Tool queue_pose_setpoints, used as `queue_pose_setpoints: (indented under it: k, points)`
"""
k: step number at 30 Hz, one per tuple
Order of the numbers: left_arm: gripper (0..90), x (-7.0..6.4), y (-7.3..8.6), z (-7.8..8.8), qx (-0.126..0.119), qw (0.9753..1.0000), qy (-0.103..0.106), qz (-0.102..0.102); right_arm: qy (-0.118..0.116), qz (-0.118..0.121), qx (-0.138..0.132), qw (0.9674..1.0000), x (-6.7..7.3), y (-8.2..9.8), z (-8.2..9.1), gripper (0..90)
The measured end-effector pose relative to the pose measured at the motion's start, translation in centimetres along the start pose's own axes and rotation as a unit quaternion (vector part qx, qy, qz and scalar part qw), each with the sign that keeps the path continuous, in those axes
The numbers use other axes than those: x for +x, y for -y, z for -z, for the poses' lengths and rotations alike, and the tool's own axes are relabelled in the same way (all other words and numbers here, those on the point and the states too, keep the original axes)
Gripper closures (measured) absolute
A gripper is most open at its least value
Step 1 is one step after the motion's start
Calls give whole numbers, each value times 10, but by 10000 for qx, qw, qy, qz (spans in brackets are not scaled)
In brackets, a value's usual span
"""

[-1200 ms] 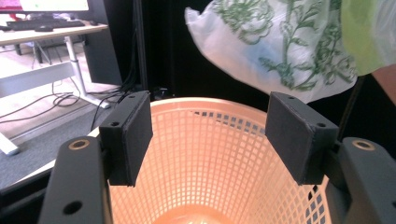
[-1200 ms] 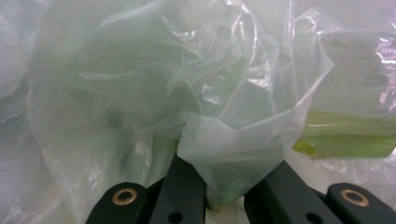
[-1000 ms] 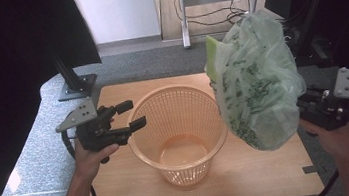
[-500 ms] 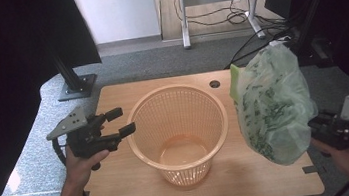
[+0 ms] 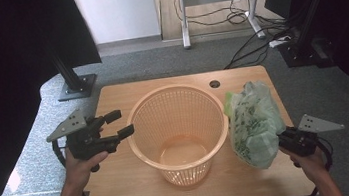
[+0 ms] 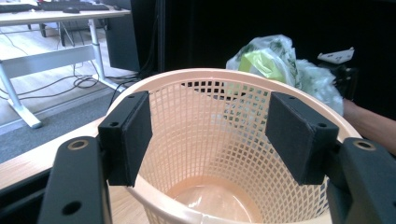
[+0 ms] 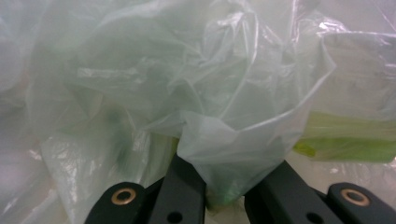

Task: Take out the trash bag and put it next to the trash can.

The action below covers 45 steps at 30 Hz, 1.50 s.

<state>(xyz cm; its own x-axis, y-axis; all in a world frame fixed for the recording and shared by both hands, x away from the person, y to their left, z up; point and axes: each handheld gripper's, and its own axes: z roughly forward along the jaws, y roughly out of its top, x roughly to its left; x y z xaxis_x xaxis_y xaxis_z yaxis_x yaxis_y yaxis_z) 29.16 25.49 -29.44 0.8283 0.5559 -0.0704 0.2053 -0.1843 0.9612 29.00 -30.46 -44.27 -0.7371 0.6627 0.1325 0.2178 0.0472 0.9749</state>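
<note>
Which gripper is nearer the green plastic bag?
Right. The right gripper is shut on the green plastic bag; the left gripper is open across the orange mesh basket from it.

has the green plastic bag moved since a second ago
Yes. The green plastic bag, pinched in the right gripper, has come down from above the basket rim to the table at the basket's right.
</note>
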Motion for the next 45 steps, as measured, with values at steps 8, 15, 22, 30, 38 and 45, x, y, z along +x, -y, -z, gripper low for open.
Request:
queue_pose_setpoints:
  k: [8, 15, 22, 30, 38, 45]
  points:
    - [318, 1, 2, 0, 3, 10000, 2, 26, 208, -95, 125, 9997, -9, 15, -16, 863]
    - [318, 2, 4, -2, 19, 10000, 12, 40, 315, -53, 279, 9991, -11, 19, -22, 840]
    - [318, 3, 6, -2, 23, 10000, 12, 66, 302, -87, 161, 9994, -8, 18, -20, 567]
    - [318, 2, 7, -2, 44, 10000, 8, 48, 141, -212, -154, 9996, 2, 12, 4, 329]
    - [318, 1, 8, -4, 65, 10000, 19, 54, 112, -93, -254, 9996, 10, 13, 21, 322]
    - [318, 3, 8, -4, 51, 10000, 12, 75, 156, 13, -146, 9998, 16, 20, 30, 322]
